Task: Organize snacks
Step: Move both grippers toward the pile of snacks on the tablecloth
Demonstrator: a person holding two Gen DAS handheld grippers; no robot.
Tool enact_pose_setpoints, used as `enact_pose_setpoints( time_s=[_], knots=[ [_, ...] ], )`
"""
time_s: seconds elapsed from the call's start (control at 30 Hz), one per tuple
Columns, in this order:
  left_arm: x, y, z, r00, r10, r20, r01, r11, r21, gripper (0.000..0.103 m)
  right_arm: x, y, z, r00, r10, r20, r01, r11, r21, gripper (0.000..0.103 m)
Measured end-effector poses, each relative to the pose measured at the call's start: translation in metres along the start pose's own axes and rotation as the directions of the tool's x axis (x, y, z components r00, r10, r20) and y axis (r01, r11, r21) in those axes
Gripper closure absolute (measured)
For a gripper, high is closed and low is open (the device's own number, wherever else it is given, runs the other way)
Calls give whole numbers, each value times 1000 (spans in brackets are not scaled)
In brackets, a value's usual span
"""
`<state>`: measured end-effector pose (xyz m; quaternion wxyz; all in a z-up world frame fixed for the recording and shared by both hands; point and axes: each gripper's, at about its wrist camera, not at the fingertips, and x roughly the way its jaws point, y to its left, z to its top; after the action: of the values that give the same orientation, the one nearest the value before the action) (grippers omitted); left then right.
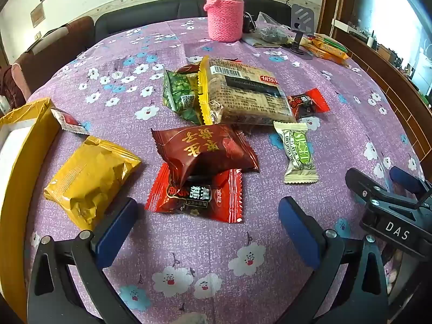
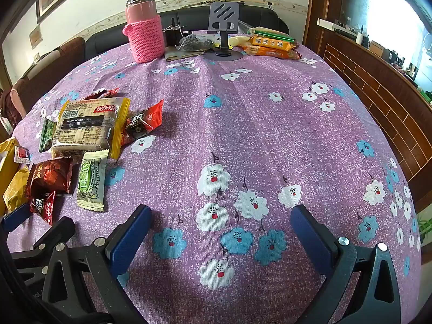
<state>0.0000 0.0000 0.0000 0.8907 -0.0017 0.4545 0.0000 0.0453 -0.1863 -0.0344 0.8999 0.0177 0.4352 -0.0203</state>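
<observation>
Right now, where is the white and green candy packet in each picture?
Left wrist view: white and green candy packet sits right of centre, beside the dark red packet.
Right wrist view: it lies far left, below the big cracker pack.
Shared landmark: pink bottle.

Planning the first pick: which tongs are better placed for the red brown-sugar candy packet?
Left. The left tongs are open, with the red packet just ahead. The right tongs face bare tablecloth.

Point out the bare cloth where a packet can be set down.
Free: the wide stretch right of the white-green packet, up to the phone stand, and under the right tool. Crowded: the pile around the biscuit pack, and left toward the yellow box.
</observation>
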Motion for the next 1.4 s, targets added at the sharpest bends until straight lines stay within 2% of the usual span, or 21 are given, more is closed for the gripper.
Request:
enact_pose_setpoints(
  time_s=[0.2,0.37,0.5,0.57,0.63,0.67,0.83,0.9,0.93,0.97,1.0,1.07,1.1,1.13,1.23,1.3,1.33,1.4],
  knots=[
    [-1,3,0,999,7,-39,-7,1000,-7,0,0,0,0,1000,-1,-1,1,1000,0,0],
    [-12,1,-15,999,-10,-43,11,1000,24,0,-1,-4,-3,1000,23,-13,-23,1000,-13,0],
    [-22,0,-25,996,-45,-74,49,997,60,0,-8,-8,-2,998,46,-33,-46,999,4,0],
    [-35,5,-34,993,-92,-69,97,993,62,9,-5,-3,-1,998,37,-53,-38,999,-12,0],
    [-52,18,-41,985,-161,-55,164,986,39,23,-3,0,1,998,25,-65,-27,999,-29,0],
    [-59,25,-43,982,-184,-44,186,982,27,24,-3,-1,0,998,26,-64,-28,999,-27,0],
    [-96,88,-56,975,-221,13,221,974,-48,24,-2,1,1,998,12,-68,-14,1000,-27,0],
    [-105,111,-60,979,-199,34,201,978,-62,24,-1,2,3,997,9,-79,-12,999,-34,0],
    [-114,125,-62,982,-183,54,187,980,-68,24,-2,1,3,995,10,-96,-14,999,-39,4],
    [-119,134,-62,981,-180,71,185,980,-70,24,-6,1,3,994,21,-106,-26,999,-42,15],
    [-126,144,-64,979,-183,93,190,979,-71,26,-13,0,2,995,40,-95,-44,998,-38,19],
    [-138,154,-62,974,-185,130,193,980,-53,42,-30,1,0,994,100,-49,-102,994,-27,20],
    [-141,154,-59,974,-176,143,183,983,-35,54,-39,5,1,991,132,-27,-133,991,-34,20],
    [-142,151,-55,974,-171,148,176,984,-21,60,-47,12,2,986,164,-12,-165,985,-50,20],
    [-137,139,-41,974,-170,150,168,985,22,60,-64,45,7,958,286,10,-283,952,-119,20],
    [-127,132,-34,978,-157,134,155,988,24,60,-65,75,13,927,375,-12,-372,913,-166,22],
    [-120,130,-29,980,-155,125,153,988,26,60,-60,92,16,914,404,-35,-403,896,-186,27],
    [-107,124,-19,983,-146,108,141,989,44,60,-50,115,20,904,422,-67,-426,883,-195,33]
  ],
)
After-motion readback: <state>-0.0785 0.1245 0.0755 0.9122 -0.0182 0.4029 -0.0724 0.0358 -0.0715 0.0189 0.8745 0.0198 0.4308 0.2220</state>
